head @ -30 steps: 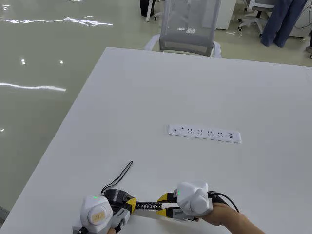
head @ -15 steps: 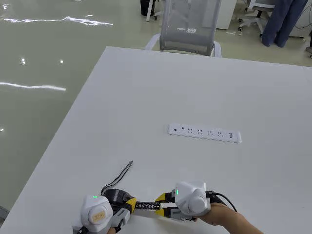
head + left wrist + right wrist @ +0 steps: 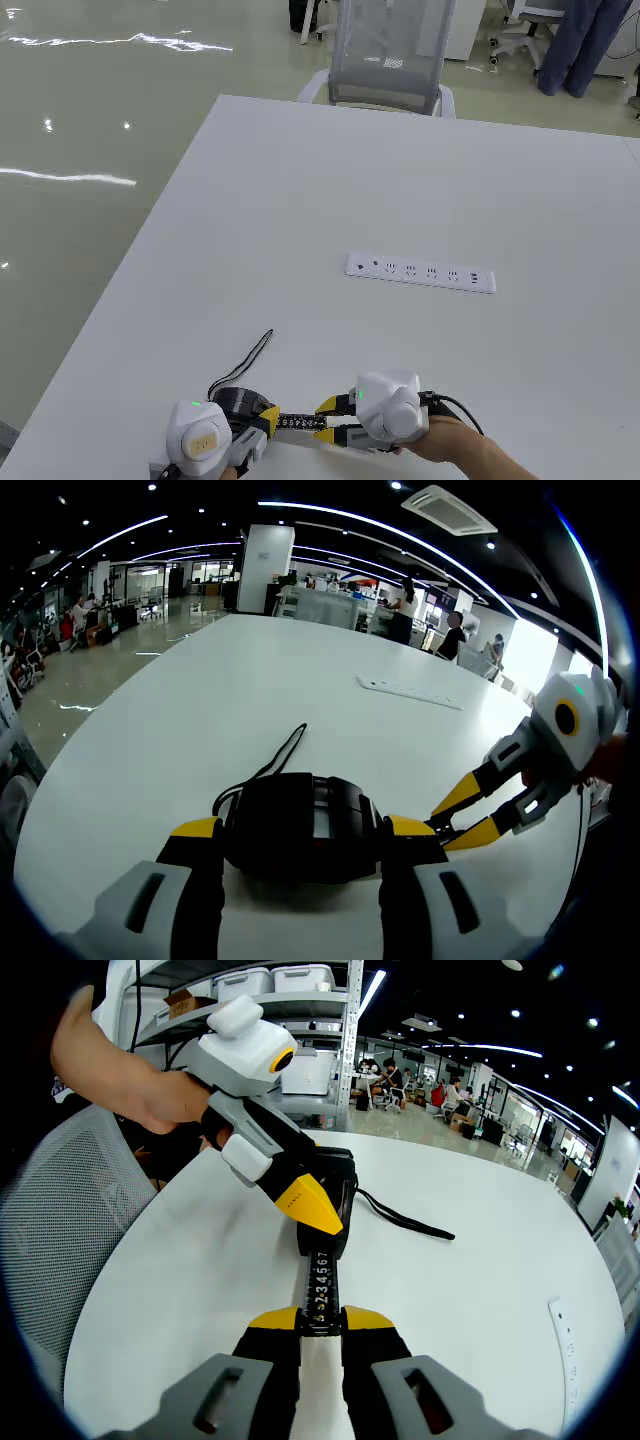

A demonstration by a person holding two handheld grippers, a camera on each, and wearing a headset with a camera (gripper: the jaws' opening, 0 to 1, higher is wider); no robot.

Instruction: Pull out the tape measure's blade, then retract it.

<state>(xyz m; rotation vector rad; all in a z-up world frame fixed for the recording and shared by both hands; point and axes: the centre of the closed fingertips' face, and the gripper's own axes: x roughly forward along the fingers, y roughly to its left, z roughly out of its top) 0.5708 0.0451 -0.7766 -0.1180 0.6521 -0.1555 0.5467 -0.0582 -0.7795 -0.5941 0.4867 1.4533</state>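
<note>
**Gripping the tape measure at both ends, with a short run of blade drawn out**

Your left gripper (image 3: 302, 830) is clenched on the tape measure (image 3: 295, 805). One yellow-tipped jaw presses each side of its black case, and the case sits on the white table (image 3: 300, 200). Your right gripper (image 3: 320, 1320) is pinched on the blade (image 3: 321, 1285), with its two yellow tips closed over the end farthest from the case. Printed digits run along the blade from those tips back toward the case.

The two grippers face each other, tips near but apart. Only a short, straight stretch of blade bridges the gap between them.

In the right gripper view your hand (image 3: 130, 1070) wraps the handle of the left gripper, which angles down onto the case. A thin black strap (image 3: 400, 1218) trails from the case and lies loose on the table top, leading away from both grippers.

From the head view, all of this sits close to the table's near edge, toward its left side. A white power strip (image 3: 420, 274) lies flat farther up the table, well apart from the tape measure. A grey mesh chair (image 3: 385, 50) stands at the far edge, and glossy floor (image 3: 80, 120) stretches off to the left.
</note>
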